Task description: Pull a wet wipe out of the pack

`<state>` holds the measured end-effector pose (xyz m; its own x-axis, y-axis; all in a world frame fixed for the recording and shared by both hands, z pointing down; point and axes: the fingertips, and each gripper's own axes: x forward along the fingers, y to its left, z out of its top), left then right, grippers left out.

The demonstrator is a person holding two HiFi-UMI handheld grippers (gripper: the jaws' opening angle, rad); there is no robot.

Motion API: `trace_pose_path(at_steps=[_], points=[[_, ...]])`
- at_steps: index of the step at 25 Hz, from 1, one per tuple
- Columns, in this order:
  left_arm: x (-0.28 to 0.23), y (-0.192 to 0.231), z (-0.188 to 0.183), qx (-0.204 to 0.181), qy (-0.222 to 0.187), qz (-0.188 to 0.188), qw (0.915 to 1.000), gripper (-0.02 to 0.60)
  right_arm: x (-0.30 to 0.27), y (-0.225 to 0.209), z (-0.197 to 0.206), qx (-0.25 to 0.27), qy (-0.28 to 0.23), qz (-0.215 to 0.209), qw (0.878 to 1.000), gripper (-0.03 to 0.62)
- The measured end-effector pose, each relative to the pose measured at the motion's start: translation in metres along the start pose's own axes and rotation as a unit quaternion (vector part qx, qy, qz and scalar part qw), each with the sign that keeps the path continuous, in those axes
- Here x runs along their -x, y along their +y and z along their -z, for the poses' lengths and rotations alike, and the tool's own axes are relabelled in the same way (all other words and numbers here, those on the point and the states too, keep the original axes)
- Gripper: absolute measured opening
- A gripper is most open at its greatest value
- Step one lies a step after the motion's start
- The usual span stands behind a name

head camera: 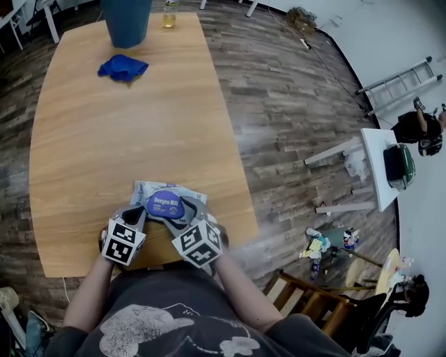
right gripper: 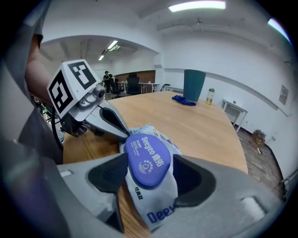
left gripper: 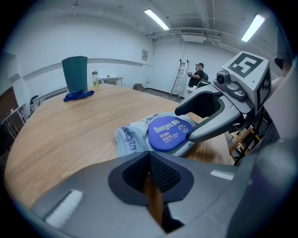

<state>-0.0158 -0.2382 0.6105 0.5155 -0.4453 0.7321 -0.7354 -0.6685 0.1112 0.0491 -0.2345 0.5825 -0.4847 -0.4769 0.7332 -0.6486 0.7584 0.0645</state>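
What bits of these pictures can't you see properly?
- Wipe pack: near end hidden behind left claw and right claw, head view.
- Blue lid: small print too tiny to read, every view.
- Teal bin: top cut off by head view's edge.
- Bottle: top cut off likewise.

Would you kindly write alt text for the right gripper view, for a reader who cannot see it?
The right tool has its jaws apart on either side of a grey wet wipe pack with a closed blue lid, lying on a wooden table. The left tool, shut, sits by the pack's far edge.
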Motion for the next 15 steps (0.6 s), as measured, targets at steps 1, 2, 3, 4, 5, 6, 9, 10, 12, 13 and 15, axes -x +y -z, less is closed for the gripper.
trace_pose_path(at_steps=[1, 2, 3, 4, 5, 6, 9, 10, 12, 13, 15], points=[[0.0, -0.001, -0.001, 0.007, 0.0, 0.003, 1.0, 0.018, -0.003, 0.001, 0.002, 0.012, 0.007, -0.006, 1.0, 0.288], [-0.001, -0.002, -0.001, 0.012, 0.0, 0.004, 0.9999, 0.018, -0.007, 0.002, 0.003, 0.022, 0.015, -0.012, 1.0, 0.3], [-0.001, -0.001, -0.002, 0.014, 0.0, 0.004, 0.9999, 0.018, -0.01, 0.003, 0.005, 0.03, 0.02, -0.017, 0.999, 0.311], [-0.001, -0.001, -0.001, 0.013, 0.002, 0.003, 0.9999, 0.018, -0.012, 0.004, 0.005, 0.036, 0.023, -0.02, 0.999, 0.317], [-0.001, -0.001, 0.0, 0.012, 0.004, 0.002, 0.9999, 0.018, -0.014, 0.004, 0.005, 0.04, 0.023, -0.022, 0.999, 0.322], [-0.001, -0.001, 0.0, 0.01, 0.006, 0.001, 0.9999, 0.018, -0.015, 0.004, 0.004, 0.043, 0.021, -0.024, 0.999, 0.322], [-0.002, -0.002, 0.001, 0.014, 0.008, 0.001, 0.9999, 0.018, -0.02, 0.005, 0.002, 0.056, 0.013, -0.03, 0.998, 0.321], [-0.002, -0.003, 0.001, 0.017, 0.01, 0.001, 0.9998, 0.018, -0.021, 0.006, 0.002, 0.057, 0.01, -0.034, 0.998, 0.321], [-0.001, -0.003, 0.002, 0.022, 0.013, 0.003, 0.9997, 0.018, -0.022, 0.006, 0.003, 0.05, 0.004, -0.042, 0.998, 0.32], [0.0, -0.003, 0.002, 0.024, 0.013, 0.003, 0.9996, 0.018, -0.022, 0.006, 0.003, 0.044, 0.002, -0.047, 0.998, 0.319], [0.0, -0.002, 0.002, 0.027, 0.012, 0.001, 0.9996, 0.018, -0.022, 0.005, 0.003, 0.033, 0.006, -0.058, 0.998, 0.318]])
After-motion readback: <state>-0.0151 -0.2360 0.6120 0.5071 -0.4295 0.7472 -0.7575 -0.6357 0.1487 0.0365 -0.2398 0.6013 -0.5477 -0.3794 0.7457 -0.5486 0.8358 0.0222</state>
